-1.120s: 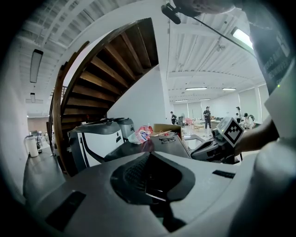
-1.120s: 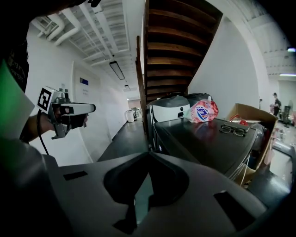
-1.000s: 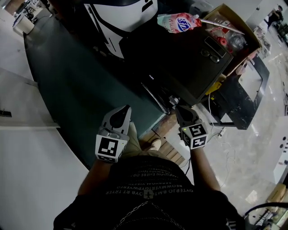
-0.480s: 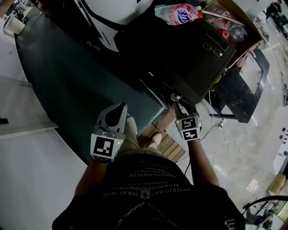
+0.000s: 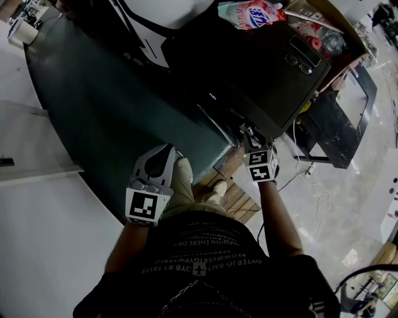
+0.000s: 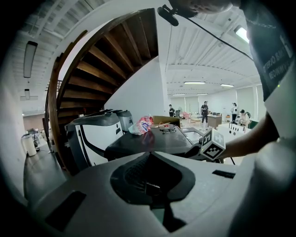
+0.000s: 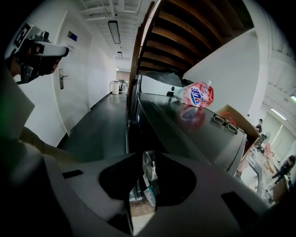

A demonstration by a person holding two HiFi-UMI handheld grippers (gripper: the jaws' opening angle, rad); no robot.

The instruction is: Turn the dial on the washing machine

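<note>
The black washing machine [image 5: 249,68] stands ahead of me, its front panel facing lower left in the head view. My right gripper [image 5: 247,133] is up against the right end of that panel. In the right gripper view the silver dial [image 7: 148,166] shows edge-on between the jaws, which stand only a narrow gap apart and close around it. My left gripper [image 5: 163,152] hangs by my left leg, away from the machine, its jaws together with nothing in them. From the left gripper view the right gripper's marker cube [image 6: 212,144] shows at the machine's front.
A pink detergent pouch [image 5: 252,13] and a pair of glasses [image 5: 297,62] lie on the machine's top. A cardboard box [image 5: 329,46] stands behind it and a white appliance [image 5: 155,18] to its left. Wooden slats [image 5: 233,202] and cables [image 5: 311,186] lie on the floor below.
My right gripper has moved up and in to the machine's front panel and turned, so its cube shows another face. The left gripper has barely shifted.
</note>
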